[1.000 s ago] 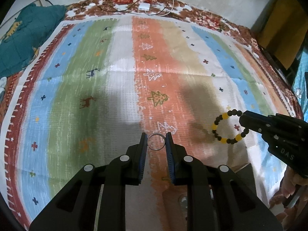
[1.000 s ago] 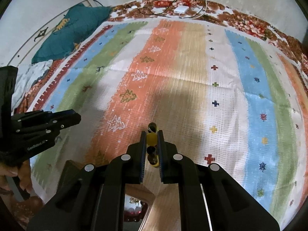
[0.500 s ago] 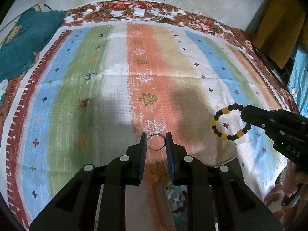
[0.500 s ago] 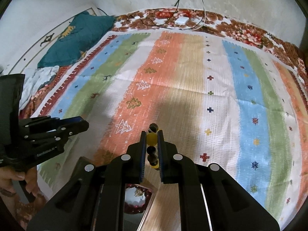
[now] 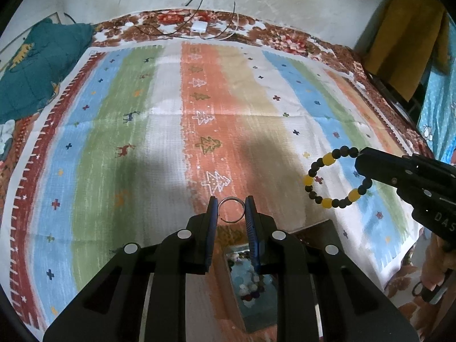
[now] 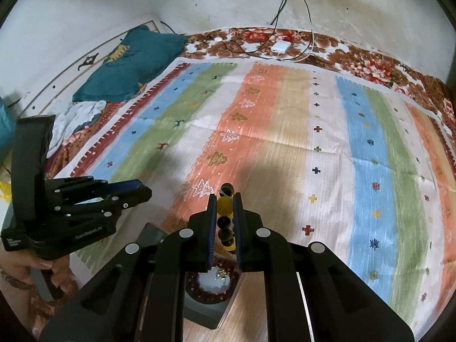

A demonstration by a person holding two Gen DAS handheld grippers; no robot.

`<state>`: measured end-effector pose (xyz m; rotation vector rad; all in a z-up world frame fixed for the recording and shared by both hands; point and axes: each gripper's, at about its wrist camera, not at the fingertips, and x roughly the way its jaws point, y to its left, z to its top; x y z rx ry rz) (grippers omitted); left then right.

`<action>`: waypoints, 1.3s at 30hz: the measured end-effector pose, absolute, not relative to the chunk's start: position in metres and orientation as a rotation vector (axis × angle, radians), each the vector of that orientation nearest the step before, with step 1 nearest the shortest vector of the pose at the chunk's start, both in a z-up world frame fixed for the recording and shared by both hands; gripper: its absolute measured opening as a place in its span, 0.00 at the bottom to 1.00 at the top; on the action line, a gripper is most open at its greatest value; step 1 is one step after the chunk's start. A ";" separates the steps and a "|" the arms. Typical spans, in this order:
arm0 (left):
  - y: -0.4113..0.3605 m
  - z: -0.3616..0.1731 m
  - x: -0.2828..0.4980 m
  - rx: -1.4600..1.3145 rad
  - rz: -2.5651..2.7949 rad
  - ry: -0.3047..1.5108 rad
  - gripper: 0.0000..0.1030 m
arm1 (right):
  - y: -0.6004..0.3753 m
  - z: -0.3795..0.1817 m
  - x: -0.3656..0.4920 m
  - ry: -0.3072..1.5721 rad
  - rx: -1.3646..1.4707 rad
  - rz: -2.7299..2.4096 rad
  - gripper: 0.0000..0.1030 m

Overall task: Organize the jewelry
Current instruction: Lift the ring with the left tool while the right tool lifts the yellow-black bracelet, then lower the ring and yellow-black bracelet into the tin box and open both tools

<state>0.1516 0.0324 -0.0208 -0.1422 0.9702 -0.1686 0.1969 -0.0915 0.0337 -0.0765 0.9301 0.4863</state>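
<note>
Two tools were raised above the striped cloth point(image 5: 159, 131), each closed on one piece of jewelry. Left tool point(image 5: 231, 209): blue pads nipped a thin metal ring point(image 5: 231, 210) by its sides, over the cloth's near edge. Right tool point(image 6: 225, 213): pads clamped a black-and-yellow bead bracelet point(image 5: 330, 181) (its free loop hung in air above the cloth's near right part). Below both tools, just off the cloth's near edge, stood an open box point(image 6: 211, 287) holding a dark red bead strand point(image 6: 199, 287).

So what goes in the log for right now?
left tool: shut on ring | right tool: shut on bracelet | both above cloth
</note>
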 end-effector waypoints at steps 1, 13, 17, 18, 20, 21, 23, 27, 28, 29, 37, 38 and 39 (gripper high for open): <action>0.032 -0.020 0.150 -0.139 -0.170 0.968 0.18 | -0.091 0.035 0.196 0.928 -0.077 0.487 0.12; 0.023 -0.014 0.130 -0.145 -0.189 0.948 0.18 | -0.086 0.048 0.169 0.899 -0.087 0.541 0.12; 0.019 -0.012 0.122 -0.148 -0.197 0.941 0.18 | -0.085 0.050 0.160 0.893 -0.090 0.553 0.12; 0.019 -0.012 0.120 -0.149 -0.198 0.941 0.18 | -0.086 0.050 0.158 0.896 -0.089 0.556 0.12; 0.017 -0.013 0.116 -0.151 -0.199 0.942 0.18 | -0.087 0.048 0.154 0.901 -0.091 0.559 0.12; 0.017 -0.013 0.115 -0.152 -0.201 0.942 0.18 | -0.087 0.048 0.152 0.903 -0.092 0.560 0.12; 0.015 -0.013 0.112 -0.150 -0.206 0.943 0.18 | -0.087 0.045 0.147 0.914 -0.098 0.568 0.12; 0.010 -0.016 0.106 -0.143 -0.213 0.949 0.18 | -0.085 0.038 0.136 0.933 -0.106 0.574 0.12; 0.010 -0.017 0.105 -0.141 -0.214 0.951 0.18 | -0.085 0.036 0.134 0.939 -0.108 0.576 0.12; 0.009 -0.017 0.103 -0.140 -0.216 0.953 0.18 | -0.085 0.035 0.132 0.941 -0.108 0.575 0.12; 0.007 -0.022 0.099 -0.139 -0.215 0.967 0.18 | -0.086 0.028 0.123 0.961 -0.109 0.583 0.12; 0.007 -0.022 0.099 -0.140 -0.215 0.969 0.18 | -0.085 0.026 0.123 0.965 -0.112 0.583 0.12; 0.007 -0.022 0.099 -0.141 -0.214 0.969 0.18 | -0.084 0.025 0.123 0.968 -0.114 0.582 0.12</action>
